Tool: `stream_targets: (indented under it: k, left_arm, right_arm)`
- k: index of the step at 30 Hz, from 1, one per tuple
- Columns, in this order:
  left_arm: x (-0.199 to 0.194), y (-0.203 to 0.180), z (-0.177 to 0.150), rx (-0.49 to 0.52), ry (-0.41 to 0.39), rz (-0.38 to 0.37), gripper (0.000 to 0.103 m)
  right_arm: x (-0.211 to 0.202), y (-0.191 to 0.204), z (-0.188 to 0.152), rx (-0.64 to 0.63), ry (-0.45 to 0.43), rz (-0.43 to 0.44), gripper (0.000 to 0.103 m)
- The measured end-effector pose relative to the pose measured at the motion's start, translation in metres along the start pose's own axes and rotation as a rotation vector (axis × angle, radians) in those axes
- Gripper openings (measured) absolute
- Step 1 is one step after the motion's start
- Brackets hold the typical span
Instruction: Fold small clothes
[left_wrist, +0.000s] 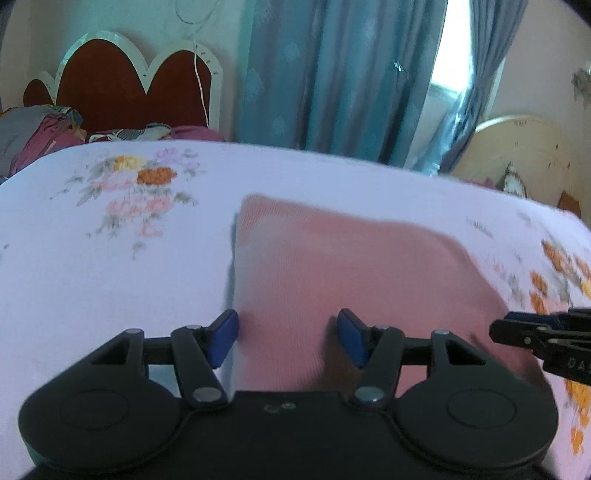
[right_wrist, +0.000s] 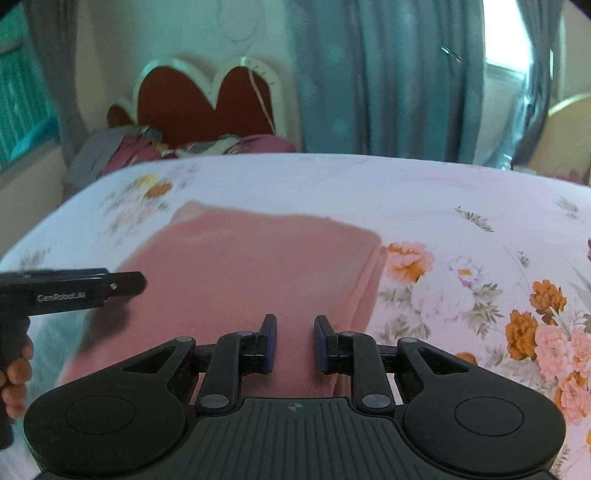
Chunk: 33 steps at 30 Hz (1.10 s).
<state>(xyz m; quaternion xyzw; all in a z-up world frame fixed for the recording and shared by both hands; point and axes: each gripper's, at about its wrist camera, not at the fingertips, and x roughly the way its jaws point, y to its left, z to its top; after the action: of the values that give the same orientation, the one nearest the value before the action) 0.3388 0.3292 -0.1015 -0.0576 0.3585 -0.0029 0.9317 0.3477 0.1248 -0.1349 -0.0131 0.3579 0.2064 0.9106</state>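
A pink garment lies folded into a rough rectangle on the floral bed sheet. My left gripper hovers at its near left corner, its blue pads wide apart with only the cloth's surface showing between them. In the right wrist view the same garment has stacked folded edges along its right side. My right gripper stands over its near edge, the pads a narrow gap apart and nothing pinched. Each gripper shows in the other view: the right gripper at the right edge, the left gripper at the left.
A hand holds the left gripper's handle. The sheet spreads wide on all sides of the garment. A red headboard, piled bedding, teal curtains and a cream headboard stand beyond the far edge.
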Motion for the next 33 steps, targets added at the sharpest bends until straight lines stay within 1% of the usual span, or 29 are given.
stream_targets:
  k: [2, 4, 5, 7, 8, 10, 11, 14, 16, 18, 20, 23, 24, 28, 31, 32, 33]
  left_arm:
    - [-0.001, -0.003, -0.004, 0.004, -0.004, 0.019, 0.059]
    - [0.000, -0.005, -0.003, 0.000, 0.006, 0.029, 0.061]
    - [0.001, -0.006, -0.002, 0.000, 0.010, 0.034, 0.061]
    - [0.000, -0.006, -0.002, 0.003, 0.017, 0.041, 0.061]
    - [-0.002, -0.007, -0.002, 0.005, 0.018, 0.043, 0.061]
    - [-0.005, -0.008, -0.003, 0.006, 0.019, 0.045, 0.061]
    - [-0.008, -0.008, -0.004, 0.005, 0.017, 0.046, 0.061]
    - [-0.018, -0.011, -0.008, 0.013, 0.011, 0.046, 0.061]
    - [-0.027, -0.011, -0.012, 0.018, 0.007, 0.039, 0.061]
    - [-0.036, -0.011, -0.020, 0.015, 0.010, 0.031, 0.061]
    - [-0.040, -0.013, -0.029, 0.024, 0.019, 0.034, 0.061]
    - [-0.033, -0.014, -0.044, 0.041, 0.062, 0.040, 0.061]
    - [-0.029, -0.014, -0.049, 0.041, 0.076, 0.042, 0.062]
    - [-0.024, -0.011, -0.052, 0.037, 0.080, 0.043, 0.065]
    - [-0.030, -0.009, -0.046, 0.022, 0.082, 0.026, 0.064]
    - [-0.035, -0.008, -0.043, 0.021, 0.070, 0.022, 0.064]
    - [-0.039, -0.007, -0.041, 0.024, 0.054, 0.020, 0.064]
  right_arm:
    - [0.011, 0.000, -0.008, -0.061, 0.029, -0.063, 0.022]
    - [0.020, -0.006, -0.019, -0.088, 0.040, -0.114, 0.020]
    - [0.025, -0.013, -0.023, -0.075, 0.049, -0.132, 0.021]
    - [0.022, -0.031, -0.022, 0.070, 0.057, -0.078, 0.021]
    - [0.018, -0.031, -0.020, 0.085, 0.058, -0.075, 0.021]
    - [0.011, -0.019, -0.021, 0.000, 0.044, -0.107, 0.021]
    - [0.009, -0.016, -0.022, -0.010, 0.040, -0.114, 0.021]
    - [-0.007, -0.023, -0.025, 0.075, 0.009, -0.095, 0.021]
    - [-0.022, -0.022, -0.027, 0.082, -0.017, -0.086, 0.021]
    - [-0.033, -0.016, -0.033, 0.059, -0.024, -0.079, 0.021]
    - [-0.041, -0.009, -0.043, 0.031, -0.012, -0.077, 0.021]
    - [-0.032, -0.006, -0.060, 0.007, 0.045, -0.115, 0.021]
    - [-0.027, -0.009, -0.065, 0.024, 0.060, -0.118, 0.021]
    - [-0.019, -0.016, -0.070, 0.077, 0.058, -0.114, 0.021]
    - [-0.021, -0.037, -0.073, 0.234, 0.062, -0.055, 0.021]
    - [-0.023, -0.040, -0.071, 0.259, 0.073, -0.047, 0.021]
    - [-0.025, -0.039, -0.068, 0.256, 0.076, -0.044, 0.021]
